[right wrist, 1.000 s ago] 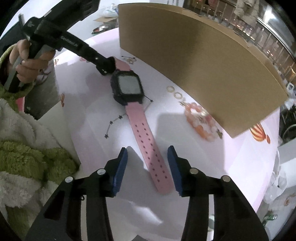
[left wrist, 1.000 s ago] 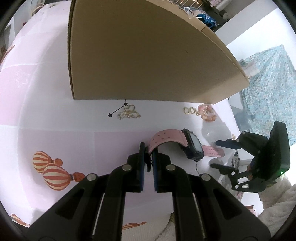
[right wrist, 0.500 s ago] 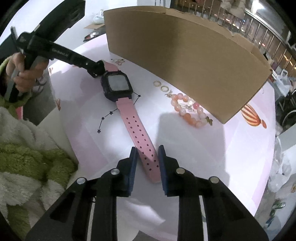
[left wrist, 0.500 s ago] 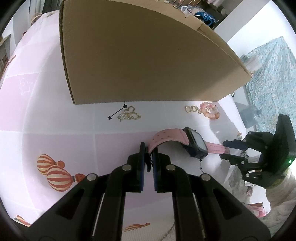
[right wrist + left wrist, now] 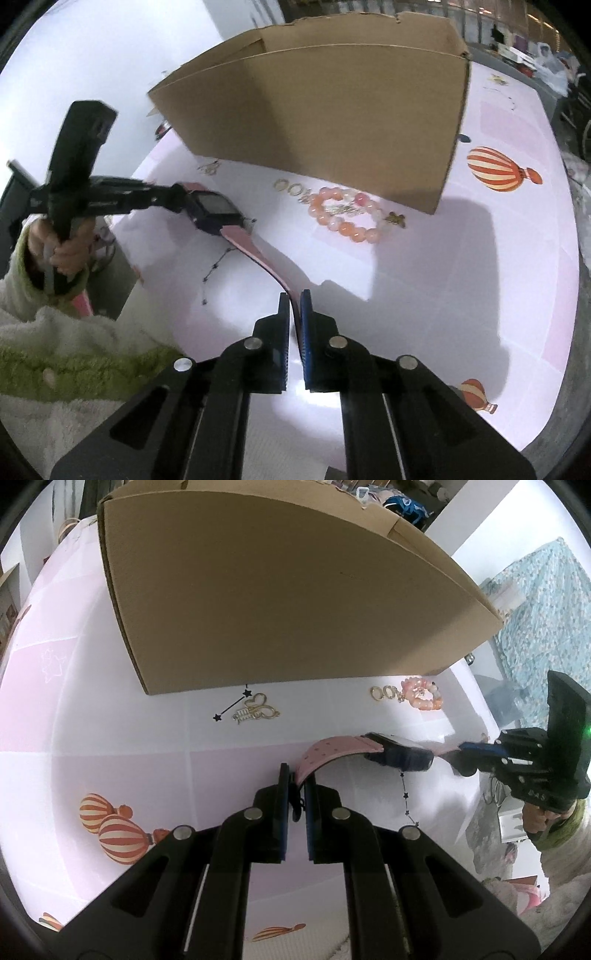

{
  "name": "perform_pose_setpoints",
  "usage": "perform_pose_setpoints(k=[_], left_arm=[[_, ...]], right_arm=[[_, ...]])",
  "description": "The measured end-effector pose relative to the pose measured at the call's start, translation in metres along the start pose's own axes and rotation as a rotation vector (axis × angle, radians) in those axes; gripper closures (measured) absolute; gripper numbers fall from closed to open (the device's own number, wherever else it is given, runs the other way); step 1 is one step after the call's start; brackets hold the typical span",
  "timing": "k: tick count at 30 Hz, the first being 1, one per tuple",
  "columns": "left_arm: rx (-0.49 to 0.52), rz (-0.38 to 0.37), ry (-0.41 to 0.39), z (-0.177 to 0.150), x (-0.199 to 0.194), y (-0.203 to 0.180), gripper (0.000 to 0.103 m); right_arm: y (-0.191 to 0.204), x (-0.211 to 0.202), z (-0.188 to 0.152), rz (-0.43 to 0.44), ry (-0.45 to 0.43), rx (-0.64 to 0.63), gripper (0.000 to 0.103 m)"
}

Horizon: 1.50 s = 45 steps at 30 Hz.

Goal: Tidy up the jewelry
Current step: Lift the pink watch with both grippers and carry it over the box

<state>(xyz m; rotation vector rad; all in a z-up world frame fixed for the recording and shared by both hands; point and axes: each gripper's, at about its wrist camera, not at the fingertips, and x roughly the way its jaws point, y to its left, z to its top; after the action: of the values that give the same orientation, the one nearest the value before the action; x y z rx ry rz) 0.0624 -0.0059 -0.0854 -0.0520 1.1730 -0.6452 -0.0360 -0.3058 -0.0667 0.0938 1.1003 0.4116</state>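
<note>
Showing only in the right wrist view: box's (image 5: pixel 332 118) open top.

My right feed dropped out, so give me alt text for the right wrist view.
The right gripper is shut on one pink strap end of the watch, while the left gripper holds the other end. Behind lie a bead bracelet, rings and an open cardboard box.
</note>
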Motion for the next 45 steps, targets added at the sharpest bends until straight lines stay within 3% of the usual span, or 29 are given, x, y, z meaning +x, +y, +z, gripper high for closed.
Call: perform_pose_setpoints(k=[5, 9, 12, 24, 27, 31, 40, 45], left_arm=[[0.006, 0.003, 0.006, 0.002, 0.007, -0.009, 0.096], [0.001, 0.0, 0.007, 0.001, 0.006, -0.007, 0.096], [-0.004, -0.001, 0.008, 0.0, 0.007, -0.006, 0.096], [-0.009, 0.016, 0.003, 0.0, 0.003, -0.008, 0.097], [-0.003, 0.023, 0.0, 0.001, 0.003, -0.008, 0.097], [-0.005, 0.036, -0.017, -0.001, 0.002, -0.007, 0.097], [-0.01, 0.05, -0.047, -0.005, -0.016, -0.008, 0.098], [0.008, 0.041, -0.106, -0.005, -0.046, -0.014, 0.099]], right_arm=[[-0.008, 0.009, 0.007, 0.029, -0.001, 0.074, 0.096], [-0.012, 0.009, 0.008, 0.017, -0.006, 0.06, 0.091], [-0.009, 0.008, 0.007, -0.002, -0.014, 0.016, 0.087], [0.025, 0.006, -0.01, -0.117, -0.032, -0.231, 0.085], [0.03, 0.008, -0.013, -0.142, -0.05, -0.245, 0.089], [0.032, 0.006, -0.017, -0.111, -0.064, -0.214, 0.098], [0.03, -0.021, -0.017, -0.102, -0.127, -0.185, 0.099], [0.041, -0.042, -0.008, -0.119, -0.179, -0.198, 0.1]])
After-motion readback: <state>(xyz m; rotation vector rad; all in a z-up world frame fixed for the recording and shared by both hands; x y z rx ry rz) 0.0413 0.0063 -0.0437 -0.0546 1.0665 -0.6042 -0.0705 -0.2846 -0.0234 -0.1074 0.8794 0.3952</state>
